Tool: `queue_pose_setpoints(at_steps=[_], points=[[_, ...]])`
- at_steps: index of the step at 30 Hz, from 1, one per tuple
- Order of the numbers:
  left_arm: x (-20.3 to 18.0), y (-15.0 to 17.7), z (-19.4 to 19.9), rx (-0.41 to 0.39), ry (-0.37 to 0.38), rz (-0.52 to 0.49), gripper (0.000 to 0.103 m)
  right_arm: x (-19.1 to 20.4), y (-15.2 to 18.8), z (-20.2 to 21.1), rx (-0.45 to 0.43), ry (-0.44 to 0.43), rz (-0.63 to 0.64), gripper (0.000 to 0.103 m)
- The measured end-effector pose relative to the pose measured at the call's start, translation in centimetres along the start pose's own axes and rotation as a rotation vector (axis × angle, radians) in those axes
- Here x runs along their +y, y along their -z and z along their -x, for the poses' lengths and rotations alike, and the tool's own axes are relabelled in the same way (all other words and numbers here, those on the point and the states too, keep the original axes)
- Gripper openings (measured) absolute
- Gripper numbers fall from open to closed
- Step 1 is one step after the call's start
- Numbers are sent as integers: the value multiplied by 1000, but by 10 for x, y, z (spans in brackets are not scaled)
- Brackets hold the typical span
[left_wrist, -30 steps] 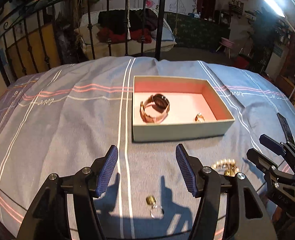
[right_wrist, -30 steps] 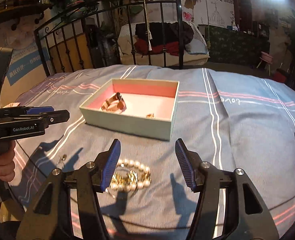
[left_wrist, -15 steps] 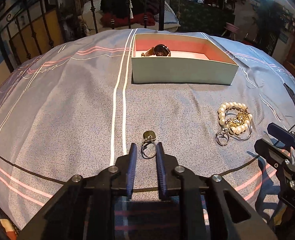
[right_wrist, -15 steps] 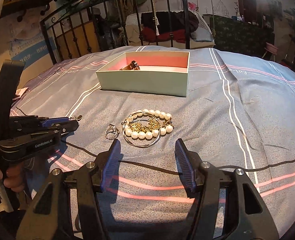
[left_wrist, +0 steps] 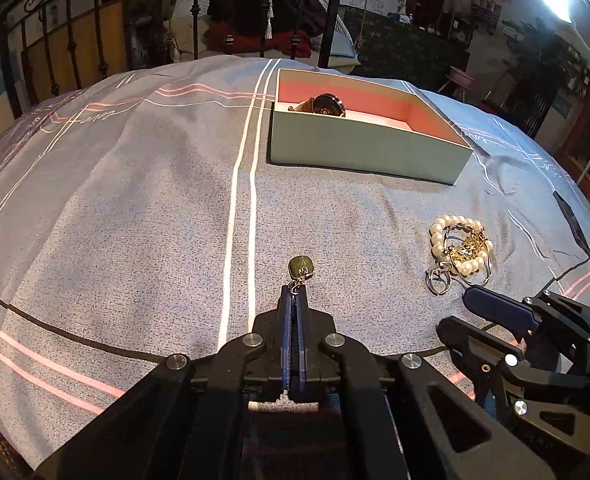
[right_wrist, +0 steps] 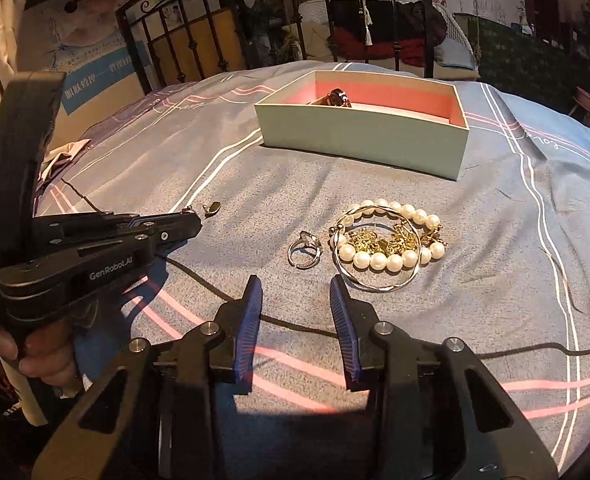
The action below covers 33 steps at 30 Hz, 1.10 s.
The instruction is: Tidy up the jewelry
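My left gripper [left_wrist: 293,294] is shut on the ring of a small green-stone pendant [left_wrist: 302,267], which sticks out past its tips just over the bedspread; it also shows in the right wrist view [right_wrist: 211,208]. My right gripper [right_wrist: 295,292] is open and empty, just short of a silver ring [right_wrist: 305,250]. A pearl bracelet [right_wrist: 387,240] lies tangled with a gold chain and a silver bangle, right of the ring. The pale green box [left_wrist: 359,148] with a pink inside holds a rose-gold watch [left_wrist: 322,105].
Everything lies on a grey-blue striped bedspread [left_wrist: 135,200]. A black iron bed frame [left_wrist: 75,44] stands behind the box. A dark phone [left_wrist: 571,220] lies at the right edge of the bed. The right gripper shows low right in the left wrist view [left_wrist: 495,312].
My left gripper has closed fully on the pendant's ring and lifted it slightly. My right gripper has narrowed and moved closer to the silver ring and the pearl pile.
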State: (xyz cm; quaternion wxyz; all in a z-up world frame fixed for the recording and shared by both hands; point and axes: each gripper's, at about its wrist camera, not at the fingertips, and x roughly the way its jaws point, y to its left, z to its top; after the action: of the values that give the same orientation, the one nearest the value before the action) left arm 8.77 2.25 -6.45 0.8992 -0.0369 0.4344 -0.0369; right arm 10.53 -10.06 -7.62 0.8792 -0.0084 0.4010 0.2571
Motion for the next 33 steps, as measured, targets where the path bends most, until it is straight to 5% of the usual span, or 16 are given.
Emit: queue_pose_setpoints(at_steps=[5, 33], points=[[0, 2, 0, -4, 6, 10, 2, 1, -20, -23, 31, 19, 26, 19], [-10, 2, 14, -42, 30, -29, 2, -3, 3, 17, -79, 13, -1, 19]])
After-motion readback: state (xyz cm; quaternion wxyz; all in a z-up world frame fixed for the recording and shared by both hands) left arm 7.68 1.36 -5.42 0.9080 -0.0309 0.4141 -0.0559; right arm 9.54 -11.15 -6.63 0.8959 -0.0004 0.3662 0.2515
